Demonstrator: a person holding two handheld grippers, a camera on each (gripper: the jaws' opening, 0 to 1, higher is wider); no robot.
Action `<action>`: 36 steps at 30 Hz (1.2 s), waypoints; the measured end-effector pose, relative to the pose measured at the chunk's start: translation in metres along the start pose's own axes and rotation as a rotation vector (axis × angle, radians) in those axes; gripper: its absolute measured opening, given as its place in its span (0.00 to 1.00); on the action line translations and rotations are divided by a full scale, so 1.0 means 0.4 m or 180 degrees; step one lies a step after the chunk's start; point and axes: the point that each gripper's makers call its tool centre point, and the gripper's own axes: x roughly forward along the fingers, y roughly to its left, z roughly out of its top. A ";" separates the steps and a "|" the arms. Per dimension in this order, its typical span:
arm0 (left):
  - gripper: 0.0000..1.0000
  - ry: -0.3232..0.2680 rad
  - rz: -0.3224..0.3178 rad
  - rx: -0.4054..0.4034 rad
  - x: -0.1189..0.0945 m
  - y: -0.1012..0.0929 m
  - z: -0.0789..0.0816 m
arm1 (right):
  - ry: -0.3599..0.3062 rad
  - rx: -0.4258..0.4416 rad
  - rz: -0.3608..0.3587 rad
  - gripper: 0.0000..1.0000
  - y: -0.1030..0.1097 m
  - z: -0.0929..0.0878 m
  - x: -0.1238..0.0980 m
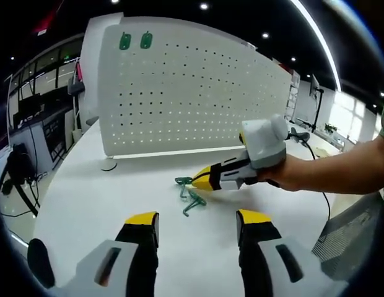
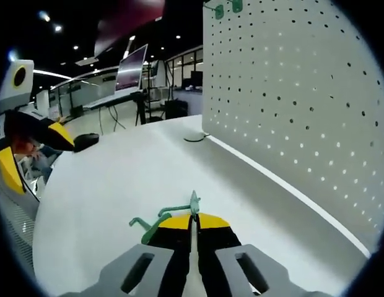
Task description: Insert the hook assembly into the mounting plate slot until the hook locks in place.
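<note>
A white pegboard [image 1: 192,93] stands upright on the white table [image 1: 87,204], with two green hooks [image 1: 135,41] mounted near its top left corner. In the left gripper view my right gripper [image 1: 201,179], held by a hand, rests low on the table with its tips at a green hook [image 1: 183,181]. A second green hook [image 1: 193,203] lies just in front of it. My left gripper [image 1: 198,218] hovers open, short of both. In the right gripper view the right gripper [image 2: 193,218] is shut on a green hook [image 2: 193,201], the other hook [image 2: 145,226] lies to its left, and the pegboard [image 2: 291,93] rises at right.
A black cable [image 1: 108,167] lies at the board's left foot. The left gripper [image 2: 31,151] shows at the far left of the right gripper view. Desks with a monitor [image 2: 131,68] stand beyond the table edge. A grey mesh object [image 1: 350,235] sits at lower right.
</note>
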 end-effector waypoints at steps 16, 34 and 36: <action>0.51 -0.0015 -0.0017 0.0017 -0.001 -0.002 0.004 | -0.0086 0.0035 -0.0078 0.00 -0.024 0.049 -0.023; 0.50 -0.0029 -0.0027 0.0026 -0.002 -0.004 0.007 | -0.0119 0.0028 -0.0223 0.00 -0.066 0.056 -0.062; 0.50 -0.0027 -0.0036 0.0031 -0.001 -0.006 0.006 | -0.0117 0.0055 -0.0267 0.00 -0.081 0.055 -0.072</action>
